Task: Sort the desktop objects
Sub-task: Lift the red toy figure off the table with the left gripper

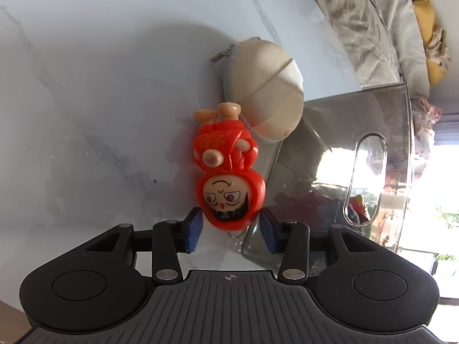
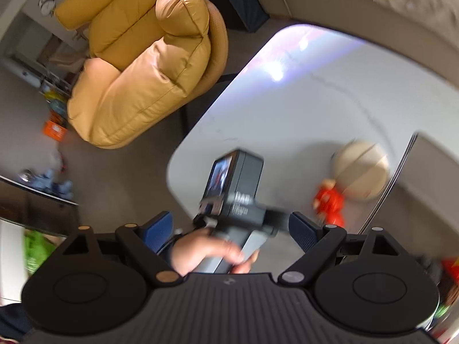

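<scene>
A red toy figurine (image 1: 226, 154) with a painted face lies head toward me on the white marble table (image 1: 86, 86). My left gripper (image 1: 231, 226) has its blue pads (image 1: 193, 226) pressed against both sides of the figurine's head, shut on it. A beige round zip pouch (image 1: 269, 91) lies just beyond the toy, touching its feet. The blurred right wrist view shows the figurine (image 2: 328, 203) and the pouch (image 2: 361, 169) from higher up. My right gripper (image 2: 232, 230) hangs open above the table with nothing between its fingers.
A clear plastic bin (image 1: 358, 149) with a handle slot stands right of the toy, with coloured items inside. A hand (image 2: 200, 252) holding the left gripper's camera body (image 2: 235, 189) is below my right gripper. A yellow armchair (image 2: 143, 66) stands off the table's rounded corner.
</scene>
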`<move>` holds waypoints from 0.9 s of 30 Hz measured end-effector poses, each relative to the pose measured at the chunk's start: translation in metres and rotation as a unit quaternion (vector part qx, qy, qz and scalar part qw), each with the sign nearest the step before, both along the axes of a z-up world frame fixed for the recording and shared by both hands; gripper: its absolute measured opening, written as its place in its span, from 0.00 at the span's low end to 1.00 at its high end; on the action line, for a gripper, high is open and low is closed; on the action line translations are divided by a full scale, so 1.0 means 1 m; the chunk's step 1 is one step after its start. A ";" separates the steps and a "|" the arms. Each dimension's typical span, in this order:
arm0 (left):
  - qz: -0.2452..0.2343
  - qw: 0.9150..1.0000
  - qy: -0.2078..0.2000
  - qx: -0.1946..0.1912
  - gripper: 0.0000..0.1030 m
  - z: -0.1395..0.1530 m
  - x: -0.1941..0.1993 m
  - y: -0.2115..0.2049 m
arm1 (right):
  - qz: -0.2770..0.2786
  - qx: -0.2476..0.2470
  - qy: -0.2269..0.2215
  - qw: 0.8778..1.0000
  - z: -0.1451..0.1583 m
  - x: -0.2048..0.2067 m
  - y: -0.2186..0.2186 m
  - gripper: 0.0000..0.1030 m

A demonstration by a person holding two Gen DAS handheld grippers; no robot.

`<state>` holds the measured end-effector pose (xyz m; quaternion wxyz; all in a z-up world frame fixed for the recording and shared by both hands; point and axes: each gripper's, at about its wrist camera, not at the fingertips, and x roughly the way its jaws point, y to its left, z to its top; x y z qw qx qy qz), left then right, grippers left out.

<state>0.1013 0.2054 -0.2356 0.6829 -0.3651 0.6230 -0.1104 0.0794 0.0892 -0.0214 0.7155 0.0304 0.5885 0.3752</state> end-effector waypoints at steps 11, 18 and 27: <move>-0.016 0.999 -0.023 0.025 0.45 0.025 -0.007 0.012 | 0.045 -0.024 -0.006 0.999 -0.008 -0.082 -0.027 0.87; -0.030 0.997 -0.063 0.041 0.06 0.083 -0.010 0.017 | 0.052 -0.053 -0.035 0.997 0.000 -0.105 -0.050 0.87; -0.083 0.981 -0.109 0.135 0.07 0.149 -0.007 -0.020 | 0.016 -0.049 -0.056 0.997 0.004 -0.119 -0.099 0.89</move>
